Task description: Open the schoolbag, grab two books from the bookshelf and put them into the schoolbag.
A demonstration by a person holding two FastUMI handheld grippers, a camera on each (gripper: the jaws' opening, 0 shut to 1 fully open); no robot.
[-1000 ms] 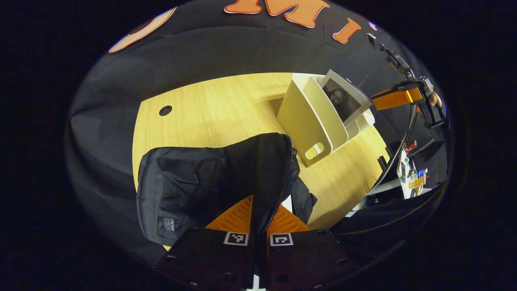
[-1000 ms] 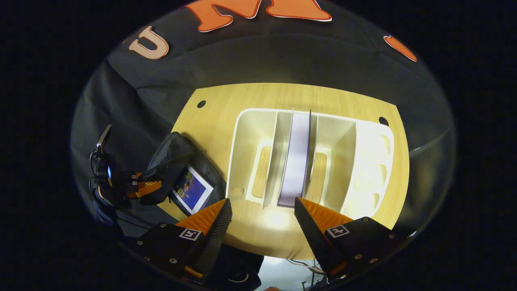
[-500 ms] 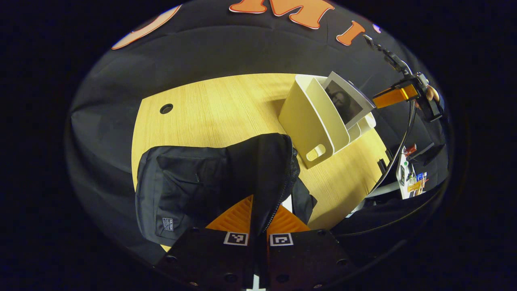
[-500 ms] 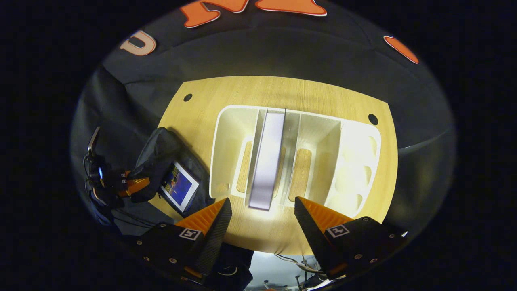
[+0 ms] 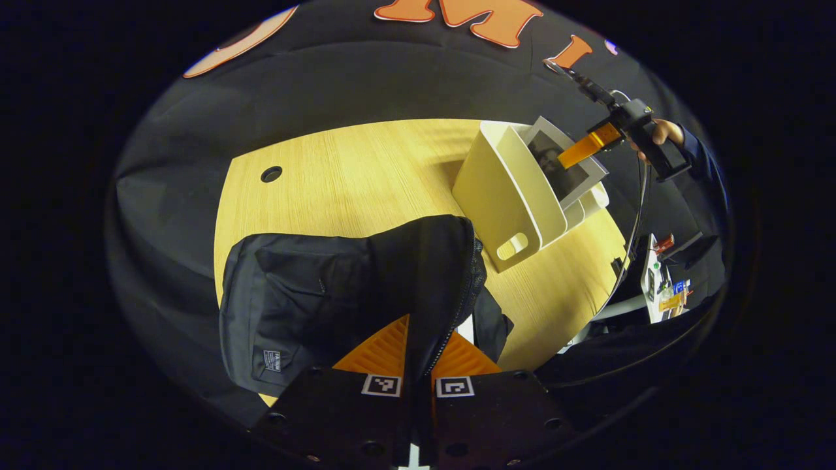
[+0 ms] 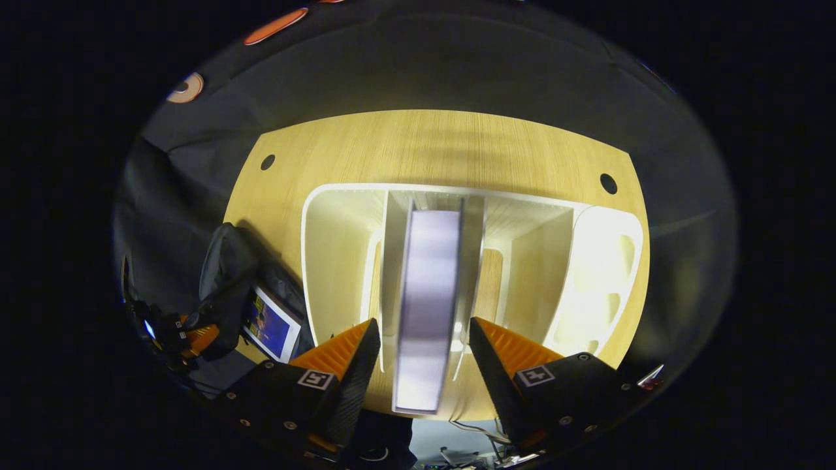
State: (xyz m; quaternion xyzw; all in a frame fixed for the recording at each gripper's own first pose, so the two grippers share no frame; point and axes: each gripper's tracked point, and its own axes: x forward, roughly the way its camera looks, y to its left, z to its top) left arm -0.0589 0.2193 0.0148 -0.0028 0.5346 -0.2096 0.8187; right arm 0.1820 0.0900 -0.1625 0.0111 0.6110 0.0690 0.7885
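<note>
The second book (image 6: 428,287) stands upright in the white bookshelf (image 6: 326,261), between the spread fingers of the right gripper (image 6: 423,336), not yet pinched; the left gripper (image 5: 418,343) pinches the schoolbag (image 5: 313,294) flap open; next, closing squarely on the book's edge.

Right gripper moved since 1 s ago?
Yes. In the left gripper view, the right gripper has come in from beside the bookshelf to over the book; its fingers now straddle it.
</note>
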